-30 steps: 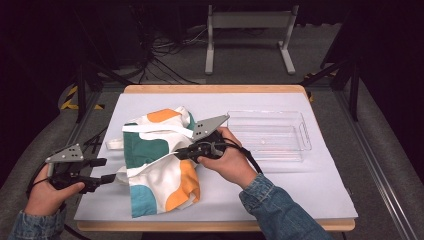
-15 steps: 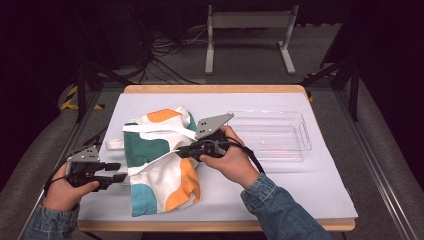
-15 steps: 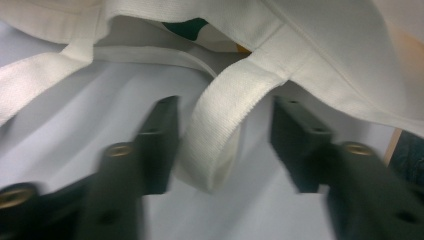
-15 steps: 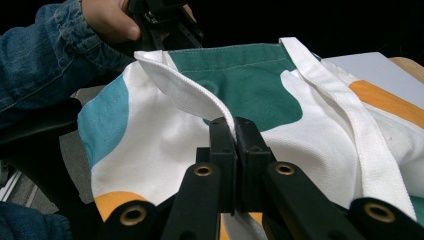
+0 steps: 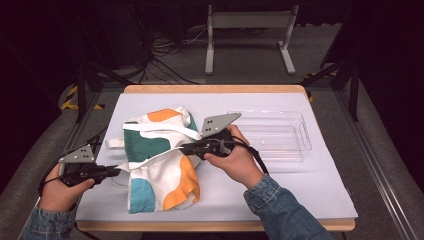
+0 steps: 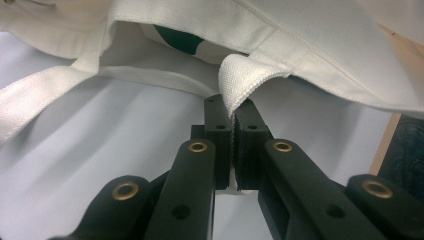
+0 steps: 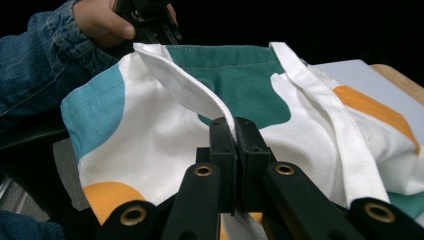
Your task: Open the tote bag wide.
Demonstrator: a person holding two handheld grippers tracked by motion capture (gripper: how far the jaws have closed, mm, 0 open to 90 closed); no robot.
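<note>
Tote bag [image 5: 160,165] is being gripped — both grippers pinching its white strap [image 7: 187,92], left gripper [image 5: 116,171] having just closed, right gripper [image 5: 183,148] clamped — next probably calling for lifting together.

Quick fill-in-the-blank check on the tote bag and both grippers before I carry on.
1. The left gripper is shut on the bag's white ____.
2. The right gripper is ____ on a strap of the tote bag.
3. The clear tray lies to the bag's ____ in the high view.

Missing: strap; shut; right
</note>
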